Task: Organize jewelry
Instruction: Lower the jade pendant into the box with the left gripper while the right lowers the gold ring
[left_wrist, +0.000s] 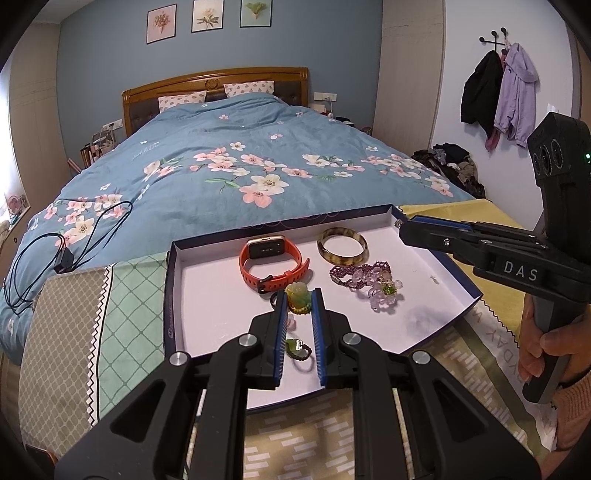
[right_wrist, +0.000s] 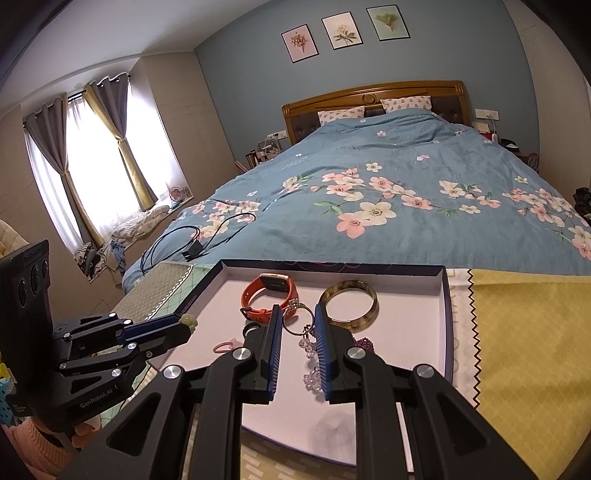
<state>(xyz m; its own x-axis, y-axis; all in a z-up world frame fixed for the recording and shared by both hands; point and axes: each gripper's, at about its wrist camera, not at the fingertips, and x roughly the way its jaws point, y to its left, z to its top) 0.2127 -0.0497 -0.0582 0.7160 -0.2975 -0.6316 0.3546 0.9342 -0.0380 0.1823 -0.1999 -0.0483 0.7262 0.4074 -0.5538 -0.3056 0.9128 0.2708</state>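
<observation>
A shallow box lid with a white inside (left_wrist: 207, 295) (right_wrist: 406, 343) lies on a cloth-covered table at the foot of the bed. In it lie an orange smartwatch (left_wrist: 271, 260) (right_wrist: 271, 291), a brown bangle (left_wrist: 342, 246) (right_wrist: 349, 303), a purple bead bracelet (left_wrist: 354, 275) and a clear bead charm (left_wrist: 384, 293). My left gripper (left_wrist: 298, 295) is shut on a yellow-green jade pendant (left_wrist: 297, 295), seen at its tips in the right wrist view (right_wrist: 188, 320). My right gripper (right_wrist: 298, 314) is shut on a metal key ring (right_wrist: 297, 319) with clear beads (right_wrist: 312, 369) hanging from it.
A small green ring (left_wrist: 298, 349) and a pink ring (right_wrist: 225, 347) lie in the lid near its front. A yellow cloth (right_wrist: 517, 332) covers the table on the right. A black cable (left_wrist: 55, 254) lies on the blue floral bed (left_wrist: 258, 166).
</observation>
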